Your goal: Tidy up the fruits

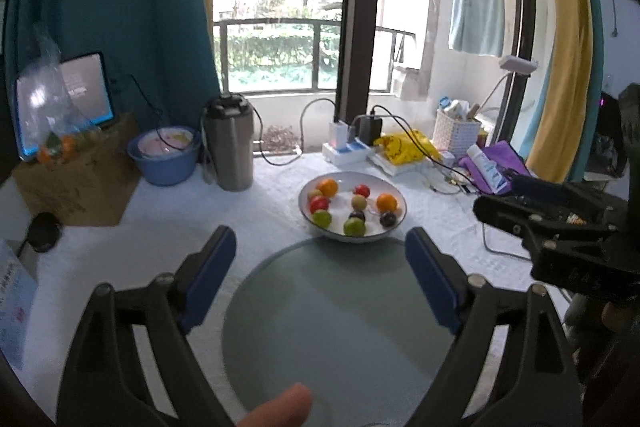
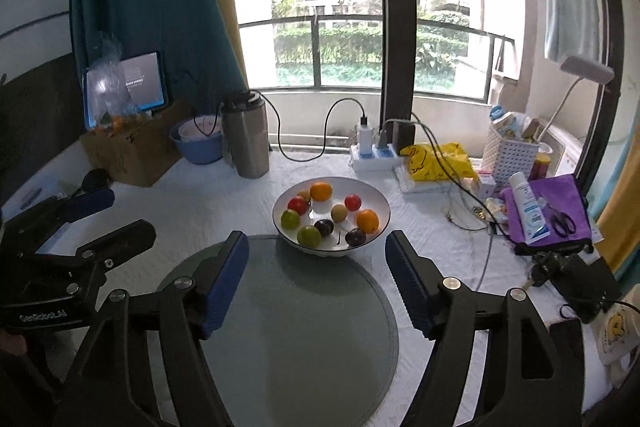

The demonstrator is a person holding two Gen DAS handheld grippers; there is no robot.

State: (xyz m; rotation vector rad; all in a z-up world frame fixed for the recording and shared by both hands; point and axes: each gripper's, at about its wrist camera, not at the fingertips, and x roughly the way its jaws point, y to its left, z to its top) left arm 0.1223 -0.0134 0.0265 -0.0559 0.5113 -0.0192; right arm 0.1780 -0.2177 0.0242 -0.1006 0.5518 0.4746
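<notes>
1. The left gripper [image 1: 320, 247] is held with its blue-padded fingers spread wide and nothing between them; it is poised above a round grey-green glass disc [image 1: 340, 327] on the white tablecloth [image 1: 180, 227].
2. The right gripper [image 2: 316, 251] is likewise spread wide and holds nothing, above the same disc [image 2: 288, 327].
3. A white bowl [image 1: 394, 193] of fruit is seen straight ahead of the left gripper, just beyond its fingertips and at the far edge of the disc; from the right gripper the bowl [image 2: 372, 193] lies ahead, slightly left of centre.
4. Inside the bowl, two oranges [image 2: 321, 191], two red fruits [image 2: 352, 202], two green fruits [image 2: 309, 235], two dark plums [image 2: 355, 237] and tan fruits [image 2: 339, 212] are scattered apart from one another.
5. A steel flask [image 1: 230, 143] and a blue basin [image 1: 164, 157] are found ahead and to the left of the left gripper, beyond the bowl.
6. A power strip [image 2: 374, 155] with chargers and a yellow bag [image 2: 440, 155] lie further ahead of the right gripper, behind the bowl; a purple cloth [image 2: 560, 203] with a tube and scissors lies to its right.
7. A fingertip [image 1: 280, 407] is visible at the bottom edge of the left wrist view.
</notes>
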